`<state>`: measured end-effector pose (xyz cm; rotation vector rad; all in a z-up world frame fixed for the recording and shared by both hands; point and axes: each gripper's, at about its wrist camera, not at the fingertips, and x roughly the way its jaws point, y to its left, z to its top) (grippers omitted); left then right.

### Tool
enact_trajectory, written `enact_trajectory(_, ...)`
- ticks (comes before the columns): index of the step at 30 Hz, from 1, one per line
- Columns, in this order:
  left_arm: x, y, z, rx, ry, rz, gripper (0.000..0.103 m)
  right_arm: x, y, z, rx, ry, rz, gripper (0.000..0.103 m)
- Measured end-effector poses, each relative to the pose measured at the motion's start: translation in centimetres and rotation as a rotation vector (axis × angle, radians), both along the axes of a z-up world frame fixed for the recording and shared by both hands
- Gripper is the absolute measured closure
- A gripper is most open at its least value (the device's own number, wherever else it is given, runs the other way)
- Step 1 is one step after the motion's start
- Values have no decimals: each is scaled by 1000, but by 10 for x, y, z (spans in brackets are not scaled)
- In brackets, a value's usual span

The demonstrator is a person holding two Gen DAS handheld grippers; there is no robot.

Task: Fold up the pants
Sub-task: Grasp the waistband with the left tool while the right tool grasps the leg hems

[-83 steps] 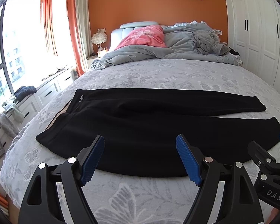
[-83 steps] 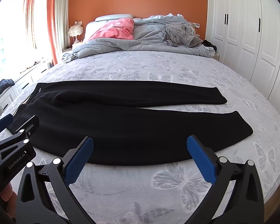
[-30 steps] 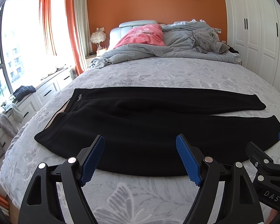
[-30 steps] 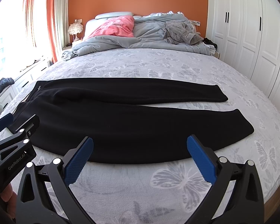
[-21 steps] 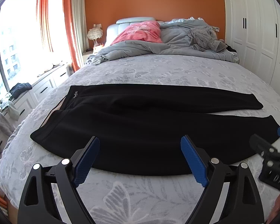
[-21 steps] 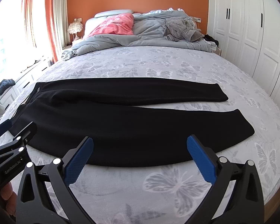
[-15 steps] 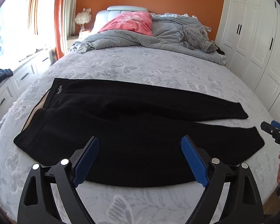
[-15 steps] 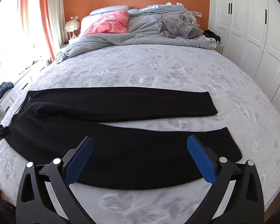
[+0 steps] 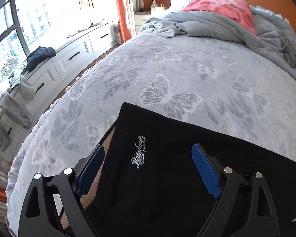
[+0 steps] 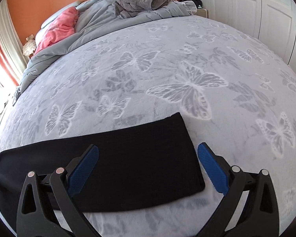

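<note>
Black pants (image 9: pixel 167 158) lie flat on the grey butterfly bedspread (image 9: pixel 187 75). In the left wrist view I see the waistband corner with a silver script logo (image 9: pixel 139 152). My left gripper (image 9: pixel 148 167) is open and hovers right over the waistband, its blue pads (image 9: pixel 205 171) on either side of the logo. In the right wrist view the far leg's cuff end (image 10: pixel 167 148) lies under my open right gripper (image 10: pixel 148 165), whose jaws span the cuff width. Neither gripper holds cloth.
A crumpled grey duvet (image 9: pixel 217 25) and a pink pillow (image 9: pixel 221 6) lie at the head of the bed. White drawers (image 9: pixel 73 53) with loose clothes stand along the window on the left. White wardrobe doors (image 10: pixel 266 9) stand on the right.
Both grippers have moved forward and down over the pants and apart: the left to the waistband corner, the right to the far leg's cuff. Both stay open.
</note>
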<state>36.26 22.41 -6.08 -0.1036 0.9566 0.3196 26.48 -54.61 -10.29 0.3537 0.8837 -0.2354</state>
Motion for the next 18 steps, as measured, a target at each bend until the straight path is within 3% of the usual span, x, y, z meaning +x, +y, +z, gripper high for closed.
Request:
enact_trajectory(2,23,15,-12,11,5,36,16,23,-1,-11,-11,8,21,5)
enact_trajectory(6,57,33,-42,-65,73,49,16,58,-1,-33,-65,70,44,5)
enact_trajectory(8,66,38,-52,-94,67,59,16,68,3,-36,-115,66,44,5)
enact_trajectory(9,68,40,-54,-101,58,64,17,70,5,-36,-127,62,41,5)
enact_trajectory(10,70,41,-55,-96,45,63,28,72,7,-37,-137,57,38,5)
enact_trajectory(11,71,40,-55,-97,36,40,46,73,11,-37,-156,56,39,11)
enact_trajectory(12,71,38,-53,-73,32,29,62,73,14,-37,-183,57,47,48)
enact_trajectory(13,69,39,-52,-52,35,30,76,74,18,-38,-180,71,71,71)
enact_trajectory(15,63,46,-44,-114,4,10,88,71,22,-34,-126,56,75,103)
enact_trajectory(16,55,48,-37,-126,-19,13,94,68,25,-30,-114,44,83,103)
enact_trajectory(18,40,52,-22,-153,-72,9,96,55,34,-15,-148,4,93,103)
